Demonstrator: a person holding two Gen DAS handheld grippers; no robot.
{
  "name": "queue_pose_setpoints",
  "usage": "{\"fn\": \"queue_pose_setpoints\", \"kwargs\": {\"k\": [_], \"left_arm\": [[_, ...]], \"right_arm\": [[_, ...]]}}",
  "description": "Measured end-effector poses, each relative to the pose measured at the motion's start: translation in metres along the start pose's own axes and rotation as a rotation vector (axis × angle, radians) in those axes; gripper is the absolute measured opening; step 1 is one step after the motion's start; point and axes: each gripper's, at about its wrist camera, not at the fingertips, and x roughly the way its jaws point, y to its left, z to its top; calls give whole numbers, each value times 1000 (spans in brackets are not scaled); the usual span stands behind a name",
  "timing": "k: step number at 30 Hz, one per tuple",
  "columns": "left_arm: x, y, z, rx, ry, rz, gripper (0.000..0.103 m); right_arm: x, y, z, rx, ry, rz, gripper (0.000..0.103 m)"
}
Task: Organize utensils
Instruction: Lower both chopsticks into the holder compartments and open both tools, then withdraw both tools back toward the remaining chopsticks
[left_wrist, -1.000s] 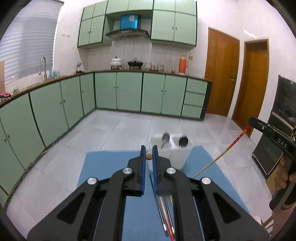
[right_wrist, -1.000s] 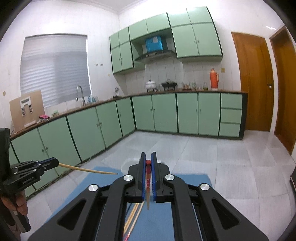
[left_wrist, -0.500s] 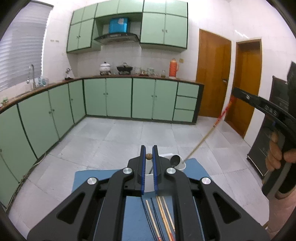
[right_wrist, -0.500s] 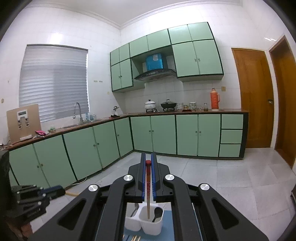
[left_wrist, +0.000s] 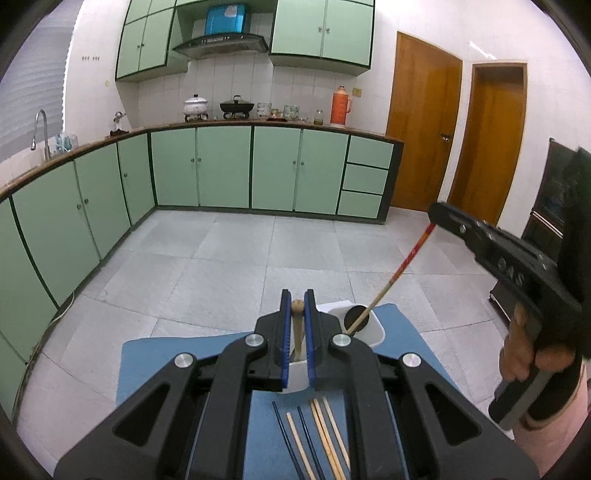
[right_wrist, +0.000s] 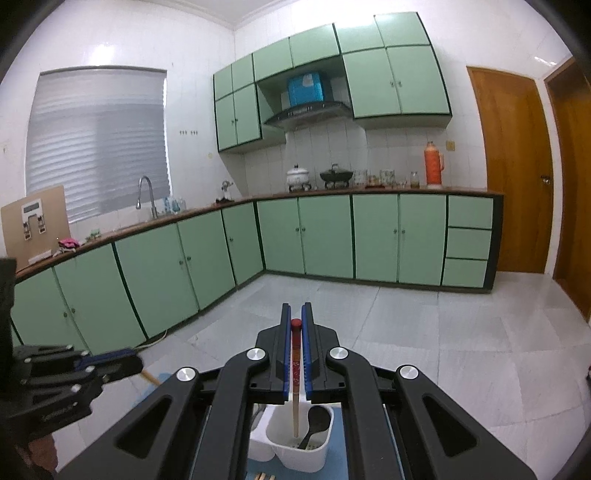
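The left gripper (left_wrist: 297, 308) has its jaws clenched on a pale wooden chopstick (left_wrist: 296, 332) above the white two-compartment plastic holder (right_wrist: 295, 448). The right gripper (right_wrist: 295, 321) grips a red-topped chopstick (right_wrist: 295, 387), its tip down in the right compartment beside a black spoon (right_wrist: 314, 424). Loose chopsticks (left_wrist: 321, 432) lie on the blue mat (left_wrist: 147, 365).

Bright, even indoor light from overhead, soft glare off the white wall tiles (right_wrist: 110, 40) and glossy floor (left_wrist: 258, 266). Heavy fisheye bending plus dark vignette at the corners. Sharp mostly, slightly soft toward the edges
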Motion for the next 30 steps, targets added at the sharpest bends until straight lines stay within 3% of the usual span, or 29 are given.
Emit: {"fn": "queue_pose_setpoints", "kwargs": {"k": [8, 11, 14, 18, 20, 30], "left_arm": [[31, 10, -5, -44, 33, -22, 9], [30, 15, -8, -65, 25, -24, 27], [25, 15, -12, -80, 9, -26, 36], [11, 14, -18, -91, -31, -16, 52], [1, 13, -22, -100, -58, -16, 65], [-54, 8, -50, -119, -171, 57, 81]], "right_arm": [[21, 3, -19, -11, 64, 8, 5], [23, 1, -24, -17, 81, 10, 6], [21, 1, -28, -20, 90, 9, 11], [10, -1, -29, -12, 77, 9, 34], [1, -1, -30, -13, 63, 2, 38], [-61, 7, -51, -25, 5, -43, 60]]}}
